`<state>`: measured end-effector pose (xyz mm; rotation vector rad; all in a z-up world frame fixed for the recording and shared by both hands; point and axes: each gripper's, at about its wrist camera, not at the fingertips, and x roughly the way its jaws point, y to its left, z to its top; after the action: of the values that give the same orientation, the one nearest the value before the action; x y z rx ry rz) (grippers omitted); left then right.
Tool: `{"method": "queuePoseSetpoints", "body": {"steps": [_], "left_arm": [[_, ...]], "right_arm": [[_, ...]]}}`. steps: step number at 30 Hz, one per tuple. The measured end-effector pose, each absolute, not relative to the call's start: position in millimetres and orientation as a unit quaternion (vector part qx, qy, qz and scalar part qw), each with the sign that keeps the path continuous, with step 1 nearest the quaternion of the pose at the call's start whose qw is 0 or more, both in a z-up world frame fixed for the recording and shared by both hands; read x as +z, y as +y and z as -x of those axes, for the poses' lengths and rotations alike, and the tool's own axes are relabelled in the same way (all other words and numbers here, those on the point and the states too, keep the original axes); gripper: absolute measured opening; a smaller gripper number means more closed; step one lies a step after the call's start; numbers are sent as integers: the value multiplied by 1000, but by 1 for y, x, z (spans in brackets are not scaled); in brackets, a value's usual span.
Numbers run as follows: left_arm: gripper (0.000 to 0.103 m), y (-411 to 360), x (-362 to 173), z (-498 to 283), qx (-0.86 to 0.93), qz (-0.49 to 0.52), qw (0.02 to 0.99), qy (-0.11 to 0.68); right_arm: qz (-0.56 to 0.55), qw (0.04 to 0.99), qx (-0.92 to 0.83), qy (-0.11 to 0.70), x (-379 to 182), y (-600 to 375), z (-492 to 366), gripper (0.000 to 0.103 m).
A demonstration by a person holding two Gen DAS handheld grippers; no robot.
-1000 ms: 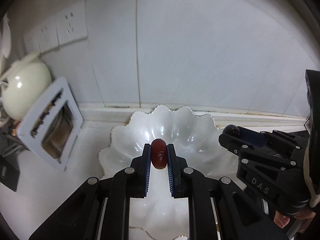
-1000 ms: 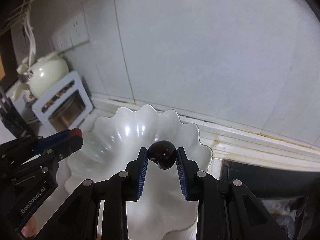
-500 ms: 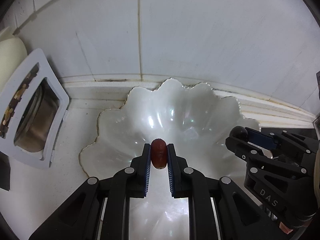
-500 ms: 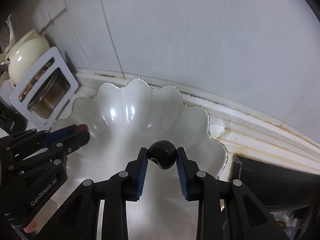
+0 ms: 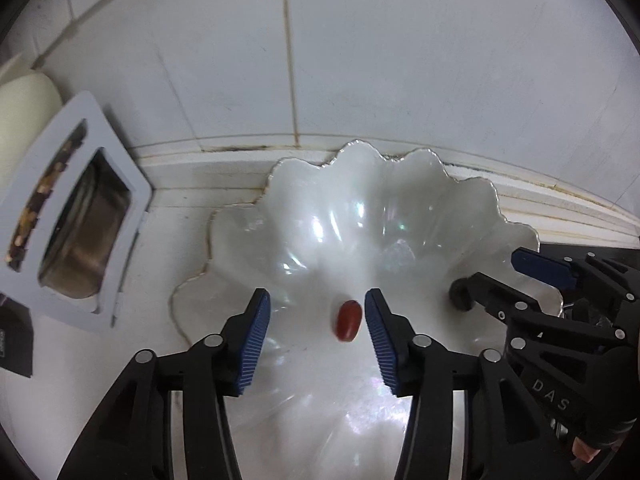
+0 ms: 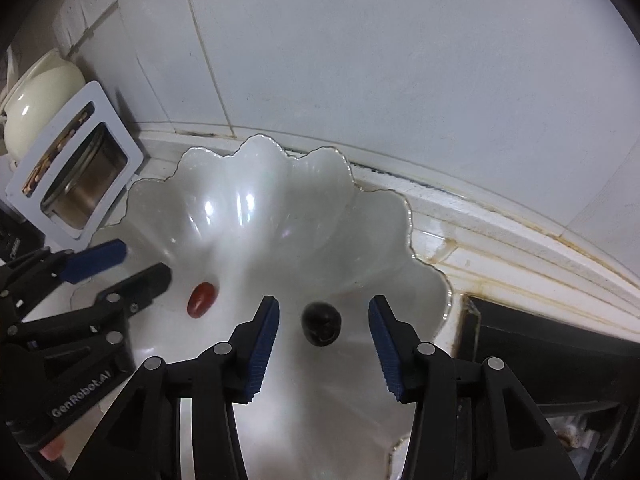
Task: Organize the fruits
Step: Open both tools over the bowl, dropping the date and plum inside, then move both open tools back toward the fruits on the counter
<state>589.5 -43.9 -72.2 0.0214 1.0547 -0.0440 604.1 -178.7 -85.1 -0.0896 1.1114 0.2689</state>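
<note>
A white scalloped shell-shaped bowl (image 5: 400, 184) (image 6: 260, 152) stands against the tiled wall. A small red oval fruit (image 5: 348, 320) (image 6: 202, 299) lies in it, between the spread fingers of my left gripper (image 5: 314, 322), which is open. A dark round fruit (image 6: 321, 323) lies in the bowl between the spread fingers of my right gripper (image 6: 324, 326), also open. The right gripper shows at the right of the left wrist view (image 5: 516, 276), and the left gripper at the left of the right wrist view (image 6: 120, 266).
A white holder with a metal cup (image 5: 76, 216) (image 6: 76, 184) leans at the left, with a cream teapot (image 6: 40, 100) behind it. A dark tray (image 6: 540, 344) lies right of the bowl. The tiled wall (image 5: 360, 60) is close behind.
Both grippers have lowered over the bowl and opened. The red fruit and the dark fruit have left the fingers and now lie in the bowl.
</note>
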Motion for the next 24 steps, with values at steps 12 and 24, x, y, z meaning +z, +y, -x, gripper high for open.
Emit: {"method": "queuePoseSetpoints", "body": {"steps": [12, 24], "left_arm": [[77, -29, -17, -533, 22, -22, 904, 427], [85, -19, 36, -452, 31, -52, 939, 339]], "right_arm": [[47, 879, 115, 461, -36, -186, -556, 57], [29, 915, 113, 386, 20, -196, -482, 63]]}}
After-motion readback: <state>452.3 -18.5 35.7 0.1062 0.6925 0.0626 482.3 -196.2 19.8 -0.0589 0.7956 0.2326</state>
